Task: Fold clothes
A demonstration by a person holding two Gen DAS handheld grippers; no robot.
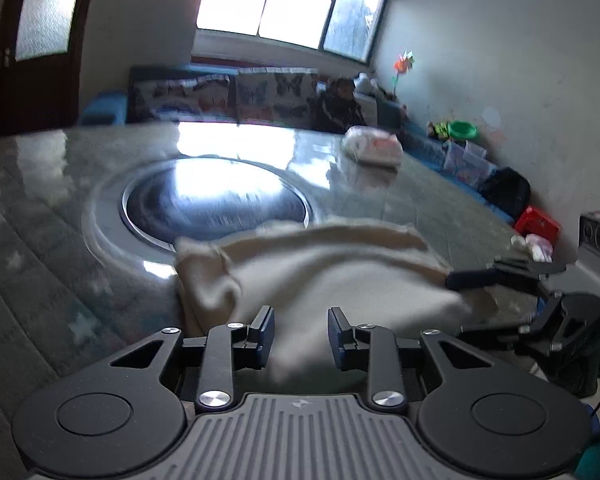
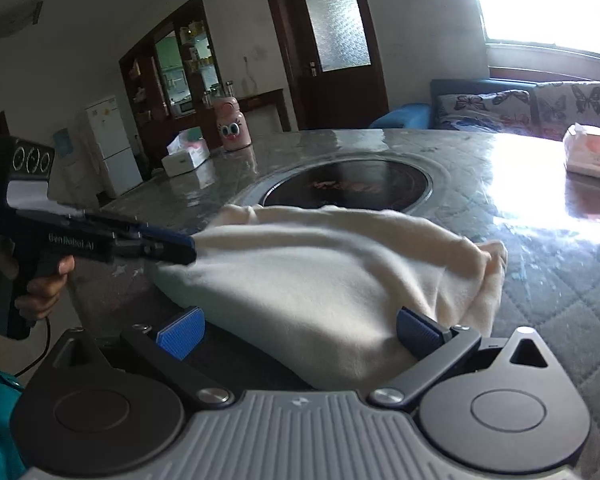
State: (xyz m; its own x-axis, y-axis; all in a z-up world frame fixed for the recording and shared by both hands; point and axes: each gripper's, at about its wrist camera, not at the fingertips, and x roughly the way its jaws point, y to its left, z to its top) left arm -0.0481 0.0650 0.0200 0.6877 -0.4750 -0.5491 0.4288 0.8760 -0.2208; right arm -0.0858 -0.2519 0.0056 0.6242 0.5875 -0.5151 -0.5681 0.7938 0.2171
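Looking through the left wrist camera, I see the left gripper (image 1: pixel 300 320) with its fingers partly apart and not clamped. The cream cloth (image 1: pixel 340 276) shows in the gap between them. The cloth lies bunched on the table (image 1: pixel 60 200), just in front of the round hob (image 1: pixel 216 200). At its right corner is the tip of the right gripper (image 1: pixel 452 279). This view is blurred, and I cannot tell whether that tip touches the cloth.

Through the right wrist camera, the right gripper's blue pads (image 2: pixel 180 332) stand wide apart with the near edge of the cloth between them, gripping nothing. The left gripper's tip meets the far left corner. From this side I cannot see its gap.

I judge the cloth soft, light and limp. It will sag and slide on the glossy top, so a grip in the middle would only crumple it. I would pinch the two near corners at the hem, one per gripper.
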